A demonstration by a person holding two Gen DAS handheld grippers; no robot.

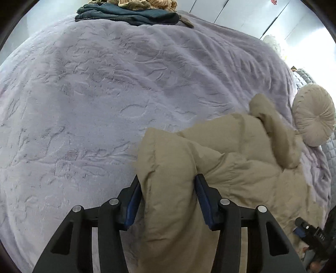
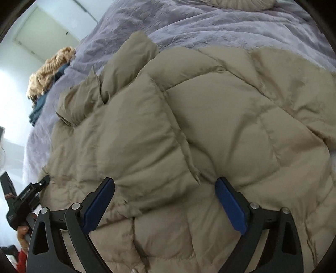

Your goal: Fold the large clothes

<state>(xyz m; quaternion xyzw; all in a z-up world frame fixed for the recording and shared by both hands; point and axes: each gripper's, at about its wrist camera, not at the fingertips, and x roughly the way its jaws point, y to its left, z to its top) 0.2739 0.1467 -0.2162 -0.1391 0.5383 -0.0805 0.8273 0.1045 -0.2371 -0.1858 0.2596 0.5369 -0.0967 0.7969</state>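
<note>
A beige puffer jacket lies on a lilac bed cover at the right side of the left wrist view. My left gripper is shut on a thick fold of the jacket's edge and holds it raised. In the right wrist view the jacket fills most of the frame, with a sleeve lying across it. My right gripper is open, its blue pads spread wide just over the jacket's quilted surface. The right gripper also shows at the lower right of the left wrist view.
A stack of folded clothes, dark blue and tan, sits at the bed's far edge; it also shows in the right wrist view. A round beige cushion lies at the right. White wardrobe doors stand behind the bed.
</note>
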